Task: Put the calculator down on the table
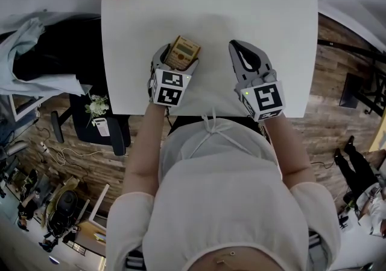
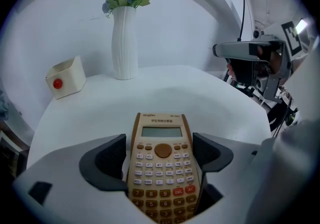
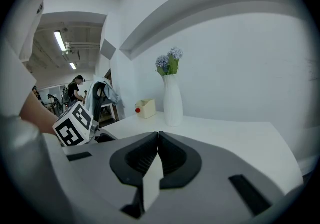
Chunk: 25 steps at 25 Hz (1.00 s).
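A tan calculator [image 2: 162, 160] with a grey screen and white keys lies face up between the jaws of my left gripper [image 2: 159, 157], which is shut on its two long sides. In the head view the calculator [image 1: 183, 52] sticks out ahead of the left gripper [image 1: 175, 61], over the near part of the white table [image 1: 253, 10]. Whether it touches the tabletop I cannot tell. My right gripper [image 1: 242, 54] hovers to the right, shut with nothing in it; its jaws meet at the tips [image 3: 158, 135].
A white ribbed vase with blue flowers [image 2: 125, 38] stands at the table's far edge, and a cream box with a red button [image 2: 65, 77] sits at the far left corner. A black chair with clothes [image 1: 42, 52] stands left of the table.
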{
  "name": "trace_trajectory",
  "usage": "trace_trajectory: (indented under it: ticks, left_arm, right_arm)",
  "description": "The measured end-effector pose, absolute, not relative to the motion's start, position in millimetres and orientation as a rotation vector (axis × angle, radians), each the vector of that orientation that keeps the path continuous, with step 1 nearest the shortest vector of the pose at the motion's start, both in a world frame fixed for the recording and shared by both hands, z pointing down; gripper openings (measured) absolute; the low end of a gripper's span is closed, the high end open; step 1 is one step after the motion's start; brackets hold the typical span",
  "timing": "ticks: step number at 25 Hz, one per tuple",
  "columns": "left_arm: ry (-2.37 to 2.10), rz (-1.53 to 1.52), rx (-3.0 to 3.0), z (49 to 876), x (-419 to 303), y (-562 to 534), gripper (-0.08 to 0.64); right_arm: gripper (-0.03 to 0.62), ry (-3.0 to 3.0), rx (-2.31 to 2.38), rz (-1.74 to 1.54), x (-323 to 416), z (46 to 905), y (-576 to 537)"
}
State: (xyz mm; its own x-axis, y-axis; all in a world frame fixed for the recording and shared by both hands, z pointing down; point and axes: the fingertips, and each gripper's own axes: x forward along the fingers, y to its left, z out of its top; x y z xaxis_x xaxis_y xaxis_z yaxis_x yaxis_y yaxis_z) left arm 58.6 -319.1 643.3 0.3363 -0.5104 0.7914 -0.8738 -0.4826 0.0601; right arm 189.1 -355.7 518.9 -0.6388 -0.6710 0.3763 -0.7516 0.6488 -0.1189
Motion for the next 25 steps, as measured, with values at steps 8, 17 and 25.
trace_trajectory:
  ticks: [8,17,25]
  left_arm:
    - [-1.231,0.994,2.152,639.7,57.3,-318.6,0.414]
    - [-1.375,0.796,2.301,556.7,47.4,-321.3,0.164]
    - [-1.493,0.547,2.506,455.7,25.9,-327.0,0.051]
  right_arm:
    - [0.006,-2.557,1.162,0.361,188.7,513.6,-349.5]
    - [0.006,-2.571,1.236,0.284,184.6,477.4,-333.8]
    - [0.006,-2.635,1.295,0.179,173.5,432.7,-320.0]
